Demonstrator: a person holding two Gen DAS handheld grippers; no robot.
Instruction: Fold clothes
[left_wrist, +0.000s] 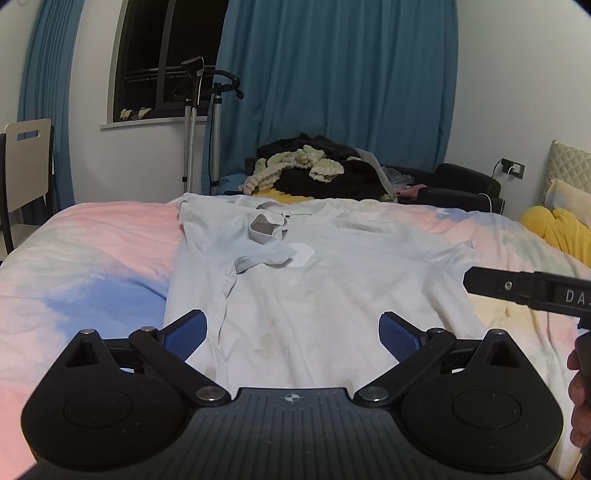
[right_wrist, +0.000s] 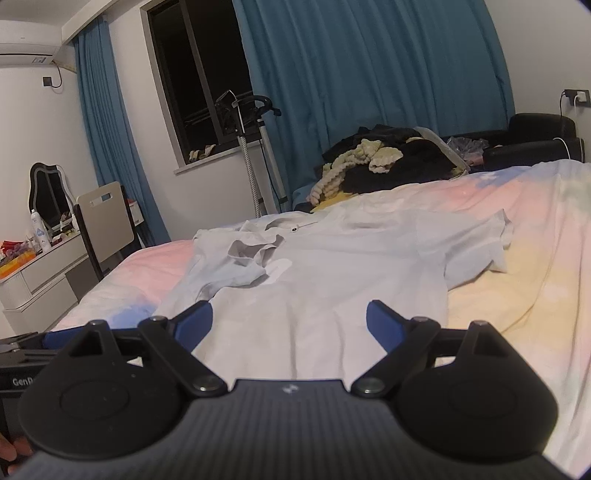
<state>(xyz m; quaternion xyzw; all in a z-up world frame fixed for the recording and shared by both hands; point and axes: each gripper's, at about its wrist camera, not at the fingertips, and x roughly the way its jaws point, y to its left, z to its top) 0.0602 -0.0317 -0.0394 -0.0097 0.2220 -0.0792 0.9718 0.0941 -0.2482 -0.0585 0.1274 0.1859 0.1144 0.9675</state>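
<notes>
A white T-shirt (left_wrist: 325, 280) lies spread on the bed, collar away from me, its left sleeve (left_wrist: 258, 251) folded in over the chest and its right sleeve spread out. It also shows in the right wrist view (right_wrist: 332, 280). My left gripper (left_wrist: 291, 332) is open and empty above the shirt's lower hem. My right gripper (right_wrist: 290, 325) is open and empty above the same lower part; its body shows at the right edge of the left wrist view (left_wrist: 532, 291).
The bed has a pastel pink, blue and yellow sheet (left_wrist: 92, 266). A pile of dark and pale green clothes (left_wrist: 314, 170) lies beyond the bed. A chair (right_wrist: 103, 221) and dresser (right_wrist: 40, 266) stand at left. A yellow item (left_wrist: 557, 229) lies by the pillows.
</notes>
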